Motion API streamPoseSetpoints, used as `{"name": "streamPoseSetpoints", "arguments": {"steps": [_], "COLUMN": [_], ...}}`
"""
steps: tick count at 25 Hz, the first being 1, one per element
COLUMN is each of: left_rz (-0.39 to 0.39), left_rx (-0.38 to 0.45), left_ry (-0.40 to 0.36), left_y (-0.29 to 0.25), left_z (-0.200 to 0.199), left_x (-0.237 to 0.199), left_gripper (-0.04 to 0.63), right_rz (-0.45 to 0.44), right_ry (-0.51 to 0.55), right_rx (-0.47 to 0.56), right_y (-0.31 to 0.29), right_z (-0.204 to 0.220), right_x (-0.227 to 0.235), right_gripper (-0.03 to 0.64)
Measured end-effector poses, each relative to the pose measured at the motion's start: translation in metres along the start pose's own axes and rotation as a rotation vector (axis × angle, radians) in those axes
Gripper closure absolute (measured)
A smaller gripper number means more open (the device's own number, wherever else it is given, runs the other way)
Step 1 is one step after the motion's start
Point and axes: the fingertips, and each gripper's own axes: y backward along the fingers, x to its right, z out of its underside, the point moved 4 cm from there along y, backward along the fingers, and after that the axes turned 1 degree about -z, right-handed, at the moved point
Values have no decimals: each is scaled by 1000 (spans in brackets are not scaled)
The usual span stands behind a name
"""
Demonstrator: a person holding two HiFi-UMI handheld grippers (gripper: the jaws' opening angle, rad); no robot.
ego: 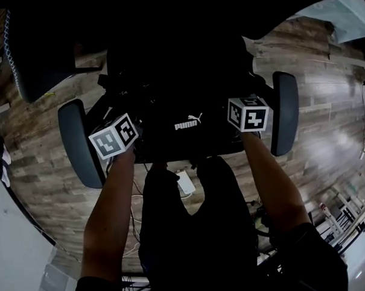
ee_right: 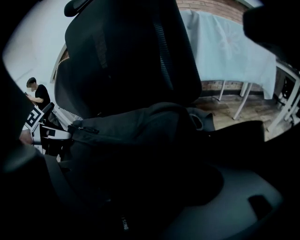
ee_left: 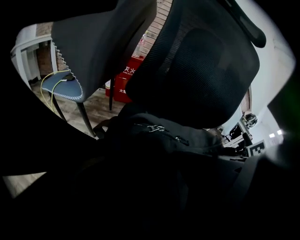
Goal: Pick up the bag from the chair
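Black bag (ego: 188, 126) is laid across the chair (ego: 80, 143) seat, long axis armrest to armrest. Left gripper (ego: 119, 137) and right gripper (ego: 246, 114) are set at its opposite ends, equally near, jaws spread, nothing pinched.

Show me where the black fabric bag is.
Head view centre: the black fabric bag lies on the black office chair, between its grey padded armrests.

One black fabric bag (ego: 188, 132) is lying on one black mesh-backed office chair (ee_left: 201, 70). Two grey padded armrests (ego: 80, 143) (ego: 285, 113) are flanking it at nine and three o'clock. Two white marker cubes (ego: 114, 136) (ego: 248, 113) are hovering over it. One second dark chair (ego: 33, 52) is standing at eleven o'clock.
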Motion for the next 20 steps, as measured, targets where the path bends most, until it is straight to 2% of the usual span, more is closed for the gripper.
{"name": "streamPoseSetpoints", "arguments": {"steps": [2, 5, 10, 12, 15, 20], "left_rz": [7, 31, 39, 44, 33, 4], "left_rx": [-4, 4, 38, 46, 57, 63], "left_ry": [26, 52, 53, 38, -31, -152], "left_y": [-4, -11, -13, -11, -5, 6], "left_z": [-1, -2, -2, -2, -4, 0], "left_x": [-5, -7, -3, 3, 17, 32], "left_gripper": [163, 160, 164, 204, 313, 445], "right_rz": [12, 21, 10, 21, 18, -24], "right_ry": [5, 21, 28, 41, 48, 52], "right_rx": [2, 1, -26, -39, -39, -21], "right_y": [-6, -12, -18, -18, -16, -7], "right_z": [-1, -1, -2, -3, -6, -9], "right_x": [0, -1, 5, 3, 2, -12], "right_gripper": [259, 269, 347, 368, 402, 525]}}
